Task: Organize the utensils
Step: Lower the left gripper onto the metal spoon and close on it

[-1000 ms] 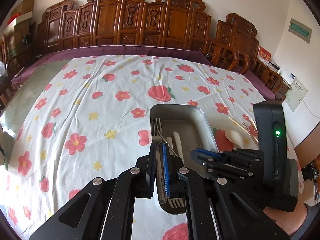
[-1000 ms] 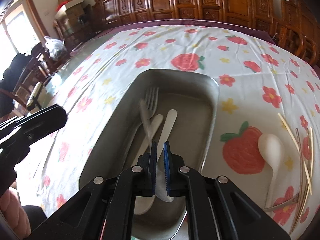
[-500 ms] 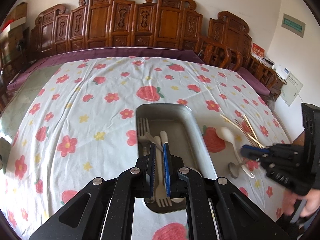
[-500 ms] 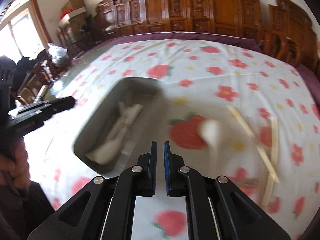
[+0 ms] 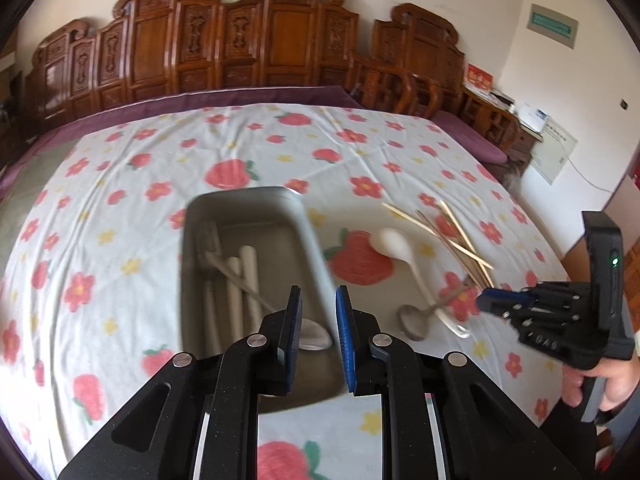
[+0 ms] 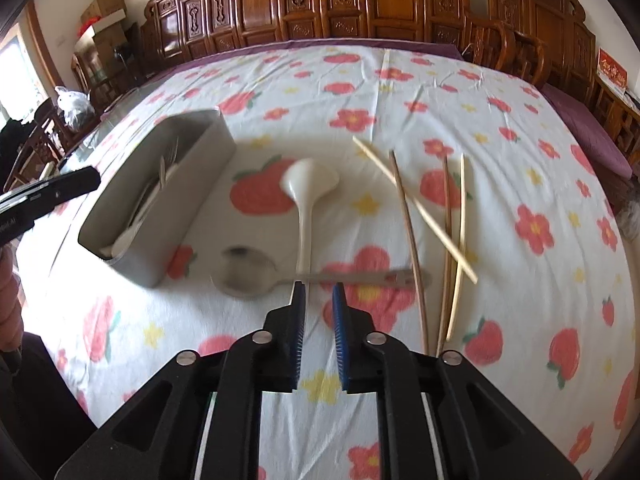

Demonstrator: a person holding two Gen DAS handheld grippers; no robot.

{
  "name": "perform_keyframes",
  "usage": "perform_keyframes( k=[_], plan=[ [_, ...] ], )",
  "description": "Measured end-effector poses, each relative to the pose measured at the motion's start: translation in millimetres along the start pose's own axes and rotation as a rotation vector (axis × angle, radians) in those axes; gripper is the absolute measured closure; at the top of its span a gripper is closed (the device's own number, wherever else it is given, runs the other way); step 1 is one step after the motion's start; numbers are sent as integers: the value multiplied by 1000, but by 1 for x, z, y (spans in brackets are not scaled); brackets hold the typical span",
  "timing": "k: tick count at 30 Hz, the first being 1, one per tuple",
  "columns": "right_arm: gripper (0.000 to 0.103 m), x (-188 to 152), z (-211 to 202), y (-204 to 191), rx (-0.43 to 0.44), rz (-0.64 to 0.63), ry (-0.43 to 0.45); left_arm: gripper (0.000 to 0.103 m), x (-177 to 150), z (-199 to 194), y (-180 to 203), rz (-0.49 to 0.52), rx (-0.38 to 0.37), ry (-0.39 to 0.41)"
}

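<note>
Left wrist: fingers (image 5: 297, 312) newly apart, empty.

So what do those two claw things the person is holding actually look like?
Both are matte black, angular linkages with silver pivot bolts. The left claw and right claw each end in two flat fingers faced with ribbed blue pads. The right one's upright black handle shows a small green light.

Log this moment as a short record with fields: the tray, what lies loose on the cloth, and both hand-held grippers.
tray: grey tray on the flowered cloth, holding a fork and pale utensils
loose on cloth: white spoon, metal spoon, four chopsticks, all right of the tray
overlap: white spoon handle crosses the metal spoon handle
left hand-held gripper: over the tray's near end, jaws opening, nothing between them
right hand-held gripper: near the metal spoon's handle, jaws opening, empty
</note>
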State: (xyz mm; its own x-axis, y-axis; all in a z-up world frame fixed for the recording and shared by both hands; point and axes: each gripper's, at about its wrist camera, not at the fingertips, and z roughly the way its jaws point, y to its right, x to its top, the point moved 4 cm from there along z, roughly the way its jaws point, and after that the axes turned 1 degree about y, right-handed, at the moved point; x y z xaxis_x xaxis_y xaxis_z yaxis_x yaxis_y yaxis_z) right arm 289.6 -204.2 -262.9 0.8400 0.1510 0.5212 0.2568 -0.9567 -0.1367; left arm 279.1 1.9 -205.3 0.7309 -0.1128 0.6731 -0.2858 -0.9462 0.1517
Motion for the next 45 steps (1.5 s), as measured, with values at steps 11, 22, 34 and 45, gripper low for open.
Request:
perform_keyframes(
  k=[11,22,34,45],
  plan=[
    [84,-27,-24,25,1,18,10,78,-13,24,56,87,-55,-78],
    [76,-30,-47,51,27,-4,46,78,-10,80,94,127,-12,-228],
    [76,-27,-55,53,84,-1,64,78,-14,115,90,138,78,-341],
    [73,-26,-59,61,101,33,71,78,-22,122,90,122,82,-379]
  ],
)
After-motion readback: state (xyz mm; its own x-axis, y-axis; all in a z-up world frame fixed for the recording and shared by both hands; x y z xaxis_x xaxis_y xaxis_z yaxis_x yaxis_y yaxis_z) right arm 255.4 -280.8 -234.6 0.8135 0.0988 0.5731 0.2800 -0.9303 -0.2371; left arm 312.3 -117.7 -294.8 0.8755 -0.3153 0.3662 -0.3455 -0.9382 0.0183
